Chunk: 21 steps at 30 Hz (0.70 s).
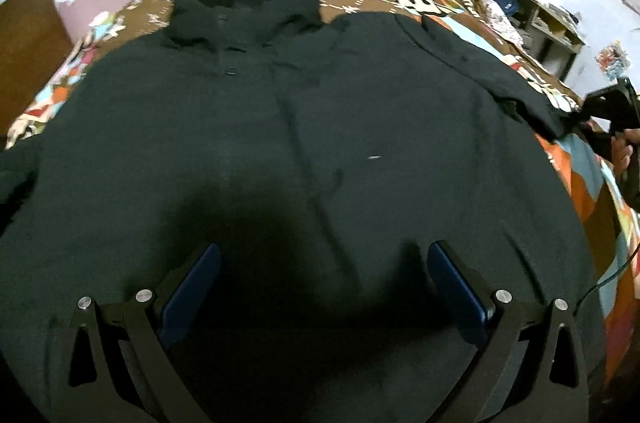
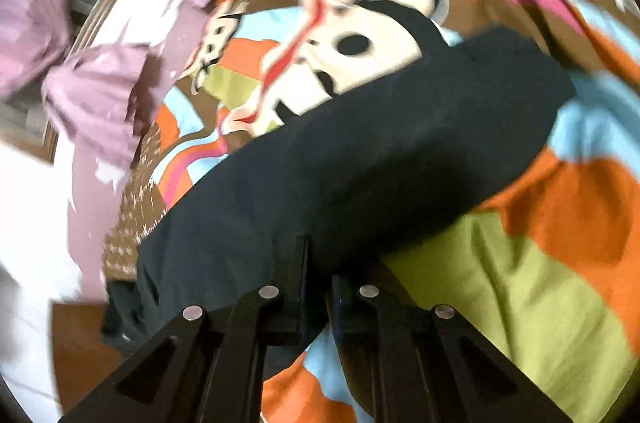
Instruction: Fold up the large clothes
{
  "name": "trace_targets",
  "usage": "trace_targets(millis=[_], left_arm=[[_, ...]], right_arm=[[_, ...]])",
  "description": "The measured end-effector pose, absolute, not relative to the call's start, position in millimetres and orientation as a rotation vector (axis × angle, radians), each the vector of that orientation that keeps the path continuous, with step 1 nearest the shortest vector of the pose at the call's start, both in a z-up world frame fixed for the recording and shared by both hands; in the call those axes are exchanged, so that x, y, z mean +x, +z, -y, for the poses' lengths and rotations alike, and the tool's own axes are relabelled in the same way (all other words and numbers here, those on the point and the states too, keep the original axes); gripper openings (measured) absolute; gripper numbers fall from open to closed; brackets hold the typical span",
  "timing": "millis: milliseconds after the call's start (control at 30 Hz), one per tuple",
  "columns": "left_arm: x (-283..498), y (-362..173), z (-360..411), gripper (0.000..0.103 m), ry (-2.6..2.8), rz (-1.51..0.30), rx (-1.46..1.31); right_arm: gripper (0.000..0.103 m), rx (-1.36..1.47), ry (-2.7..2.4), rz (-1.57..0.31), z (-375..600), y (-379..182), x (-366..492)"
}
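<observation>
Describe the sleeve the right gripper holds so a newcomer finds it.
On the patchwork bedspread lies a dark shirt, collar toward the wall. Its sleeve stretches over the cartoon face print, its end pinched in the right gripper. It is the only dark cloth there.

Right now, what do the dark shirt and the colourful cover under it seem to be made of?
Dark shirt: seemingly a soft matte woven or knit fabric, perhaps cotton; it creases gently and shows no shine. Its sleeve is pinched in the right claw.
Bed cover: probably a printed, smooth fabric, maybe cotton or polyester; flat colour blocks with soft wrinkles. The blur leaves the weave unclear.
</observation>
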<state>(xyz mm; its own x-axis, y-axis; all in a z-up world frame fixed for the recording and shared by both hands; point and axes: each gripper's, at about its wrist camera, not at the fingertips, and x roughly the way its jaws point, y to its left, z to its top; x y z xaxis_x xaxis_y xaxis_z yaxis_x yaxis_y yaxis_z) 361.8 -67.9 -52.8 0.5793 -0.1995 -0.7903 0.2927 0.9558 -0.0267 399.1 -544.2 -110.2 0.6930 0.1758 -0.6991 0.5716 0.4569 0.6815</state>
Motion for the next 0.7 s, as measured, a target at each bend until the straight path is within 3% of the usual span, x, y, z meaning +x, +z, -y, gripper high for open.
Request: trace_targets(millis=[67,167,233,267,300,633,700], left_arm=[[364.9,-53.1,66.2,0.101,-0.285,-0.906,0.072],[375.6,-54.1,67.0,0.101,-0.29,-0.897,-0.009],[383.7,-53.0,71.7,0.101,-0.288,-0.878,-0.045],[389.5,-52.5,75.0,0.101,-0.285,-0.867,-0.058],[393.5,-50.6,72.9,0.101,-0.28,-0.862,-0.066],[407.3,-78.0,70.8,0.101,-0.269,-0.894,-0.081],[408.3,-81.3,71.2,0.101,-0.268,-0.889,-0.07]], right_arm=[[0.014,1.245,-0.27,-0.795,551.7,-120.9,388.9],[0.028,1.379,-0.237,-0.814,549.4,-121.8,379.2],[0.047,1.387,-0.214,-0.84,542.1,-114.5,374.5],[0.067,1.384,-0.199,-0.846,538.2,-110.9,372.6],[0.076,1.376,-0.177,-0.859,531.8,-107.4,372.3],[0.076,1.309,-0.133,-0.948,504.0,-119.5,408.6],[0.07,1.41,-0.138,-0.904,508.6,-133.8,409.0]])
